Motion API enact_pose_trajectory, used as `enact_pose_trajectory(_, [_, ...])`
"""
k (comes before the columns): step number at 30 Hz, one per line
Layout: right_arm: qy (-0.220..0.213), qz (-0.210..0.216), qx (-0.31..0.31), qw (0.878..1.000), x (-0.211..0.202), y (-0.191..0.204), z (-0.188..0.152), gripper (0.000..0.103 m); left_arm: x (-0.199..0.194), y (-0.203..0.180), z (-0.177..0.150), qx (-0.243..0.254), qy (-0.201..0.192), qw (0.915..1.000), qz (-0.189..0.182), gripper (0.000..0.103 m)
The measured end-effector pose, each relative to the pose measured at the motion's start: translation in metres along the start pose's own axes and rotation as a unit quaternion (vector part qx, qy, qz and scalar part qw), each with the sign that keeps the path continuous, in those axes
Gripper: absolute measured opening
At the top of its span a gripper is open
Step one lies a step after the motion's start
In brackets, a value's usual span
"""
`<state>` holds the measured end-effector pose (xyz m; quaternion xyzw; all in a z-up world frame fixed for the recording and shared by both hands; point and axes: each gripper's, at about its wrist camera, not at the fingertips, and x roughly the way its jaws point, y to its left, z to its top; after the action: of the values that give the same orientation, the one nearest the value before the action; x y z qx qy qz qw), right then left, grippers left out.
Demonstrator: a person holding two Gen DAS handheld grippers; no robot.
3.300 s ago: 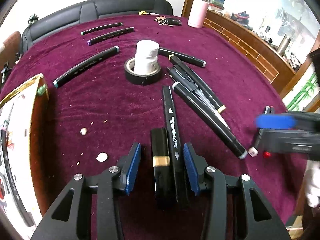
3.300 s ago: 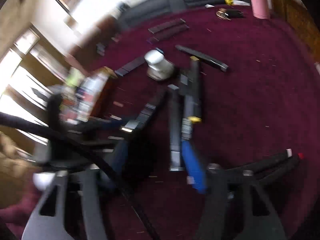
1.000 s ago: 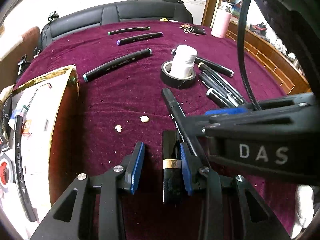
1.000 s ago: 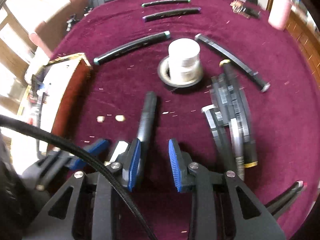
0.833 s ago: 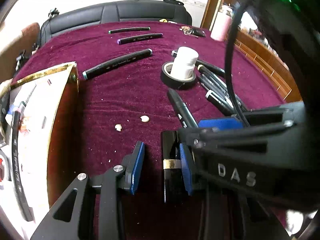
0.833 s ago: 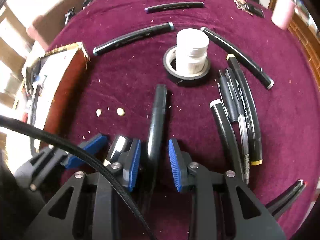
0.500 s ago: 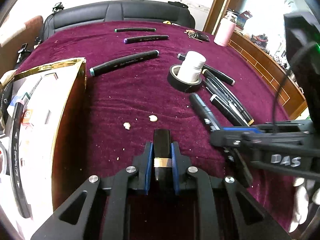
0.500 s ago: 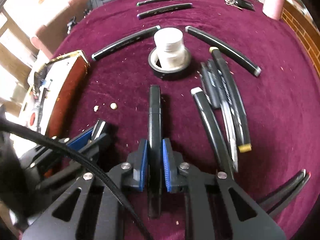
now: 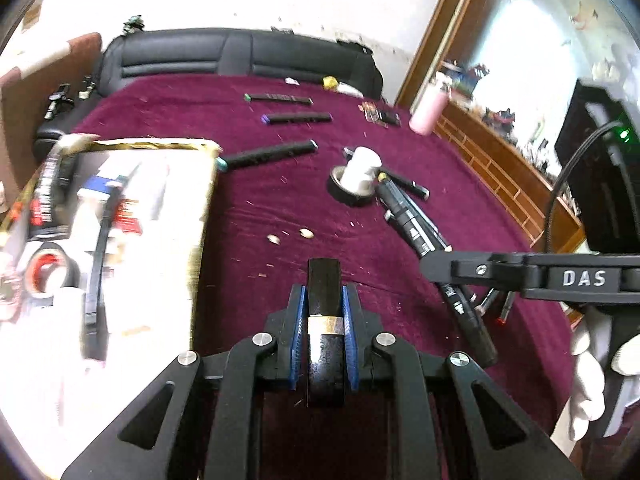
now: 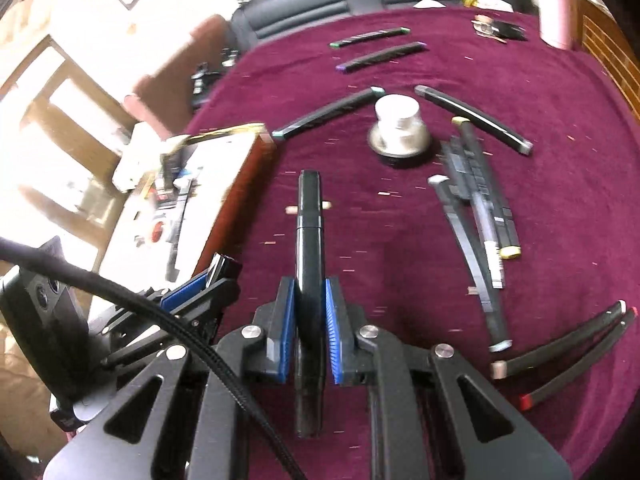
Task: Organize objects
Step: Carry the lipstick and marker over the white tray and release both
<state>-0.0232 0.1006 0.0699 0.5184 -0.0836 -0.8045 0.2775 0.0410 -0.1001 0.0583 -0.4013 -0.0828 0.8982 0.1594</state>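
My left gripper point(image 9: 324, 294) is shut on a short black tube with a gold band point(image 9: 324, 280), held above the maroon cloth. The blue pads press both its sides. In the right wrist view my right gripper point(image 10: 310, 286) is shut on a long black marker point(image 10: 309, 216), which points forward and hangs clear of the cloth. The right gripper point(image 9: 436, 266) also shows at the right of the left wrist view, with the marker point(image 9: 466, 312) under it. To the left stands a gold-rimmed box point(image 9: 152, 143) with tape and pens inside; its brown wall point(image 10: 240, 200) is close to the marker.
A black tape roll with a white bottle in it point(image 9: 356, 180) stands mid-table. A bunch of black markers point(image 10: 480, 196) lies right of it, more markers point(image 9: 288, 118) farther back, two pens point(image 10: 568, 344) near right. A pink bottle point(image 9: 428, 116) and black sofa point(image 9: 240, 56) lie beyond.
Both grippers closed, the left on the gold-banded tube and the right on the black marker. Both then rose off the cloth with them, and the box came closer in view.
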Motion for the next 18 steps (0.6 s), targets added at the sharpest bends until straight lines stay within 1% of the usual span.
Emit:
enact_pose_trajectory(4, [0.014,0.046,-0.022,0.999,0.014,0.041,0.002,0.013,-0.036,0.027,0.003,-0.018,-0.025,0.9993,0.021,0.014])
enact_pose_trajectory(7, [0.027,0.07,-0.038,0.996,0.029,0.071,0.002,0.013,-0.056,0.056,0.008,-0.036,-0.042,0.9973,0.047,0.014])
enact_pose_trajectory(9, [0.038,0.081,-0.05,0.995,0.044,0.093,0.003,0.013,-0.063,0.079,0.008,-0.049,-0.044,0.9957,0.065,0.014])
enact_pose_trajectory(12, [0.057,0.094,-0.06,0.992,0.067,0.118,0.003,0.013,-0.063,0.114,0.007,-0.068,-0.032,0.9935,0.085,0.014])
enact_pose_trajectory(14, [0.073,0.098,-0.06,0.991,0.086,0.131,0.003,0.013,-0.059,0.13,0.001,-0.075,-0.019,0.9922,0.097,0.014])
enact_pose_trajectory(18, [0.098,0.093,-0.057,0.989,0.115,0.144,-0.003,0.013,-0.046,0.153,-0.012,-0.09,0.009,0.9909,0.1,0.014])
